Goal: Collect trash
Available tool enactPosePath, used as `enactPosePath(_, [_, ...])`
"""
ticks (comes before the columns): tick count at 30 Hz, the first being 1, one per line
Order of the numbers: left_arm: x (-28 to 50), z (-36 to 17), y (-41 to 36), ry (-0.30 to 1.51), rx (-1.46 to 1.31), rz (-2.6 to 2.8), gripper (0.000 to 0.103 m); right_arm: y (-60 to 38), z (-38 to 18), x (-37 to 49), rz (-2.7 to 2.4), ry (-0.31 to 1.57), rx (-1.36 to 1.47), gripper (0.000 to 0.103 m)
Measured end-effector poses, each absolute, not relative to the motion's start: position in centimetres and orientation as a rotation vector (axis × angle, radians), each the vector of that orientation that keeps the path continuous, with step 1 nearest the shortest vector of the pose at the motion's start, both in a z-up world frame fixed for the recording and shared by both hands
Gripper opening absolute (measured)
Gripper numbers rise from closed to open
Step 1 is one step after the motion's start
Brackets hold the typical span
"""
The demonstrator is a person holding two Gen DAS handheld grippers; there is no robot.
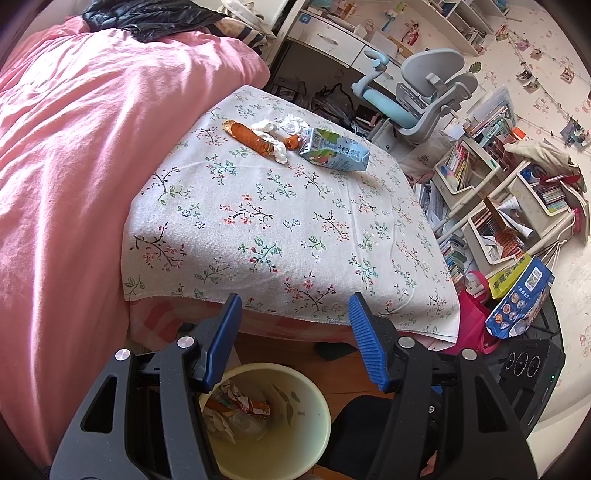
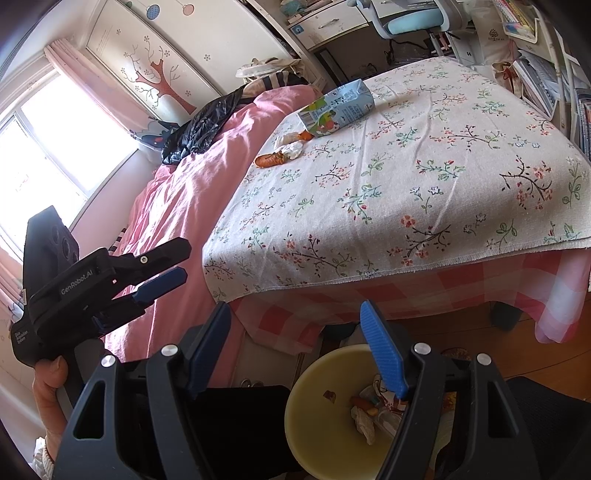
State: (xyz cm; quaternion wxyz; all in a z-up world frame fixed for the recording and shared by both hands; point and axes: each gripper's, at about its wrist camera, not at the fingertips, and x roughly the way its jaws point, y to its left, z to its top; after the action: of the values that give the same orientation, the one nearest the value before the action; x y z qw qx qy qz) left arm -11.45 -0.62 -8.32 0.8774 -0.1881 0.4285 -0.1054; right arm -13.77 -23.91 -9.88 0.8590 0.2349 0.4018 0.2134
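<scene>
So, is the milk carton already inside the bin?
No, the carton lies on its side on the floral cloth beside the tissues, while the bin stands on the floor below.

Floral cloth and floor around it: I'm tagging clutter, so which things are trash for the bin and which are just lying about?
Job:
milk carton
carrot piece
crumpled tissues
yellow bin

Lying about:
desk chair
pink duvet
black jacket
blue paper bag

One milk carton (image 1: 334,149), two sausage pieces (image 1: 251,138), two tissues (image 1: 291,123), one bin (image 1: 266,421).
</scene>
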Motion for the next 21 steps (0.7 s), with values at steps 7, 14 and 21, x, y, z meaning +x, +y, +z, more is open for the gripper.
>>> enactPosePath(7, [-11.51, -8.49, -0.56, 0.893, -0.391, -0.223, 0.057, -23.81, -9.86, -13.77, 0.447, 0.845, 0.491, 0.070])
enactPosePath(14, [-11.48, -8.47, -0.63, 0.893, -0.391, -0.224, 0.057, -23.64, -9.88, -13.81, 0.447, 0.847, 0.484, 0.070])
enactPosePath(21, [-11.58, -8.58, -0.78, 0.891, -0.390, -0.234, 0.057, -23.47, -9.80, -13.83, 0.446, 0.847, 0.480, 0.070])
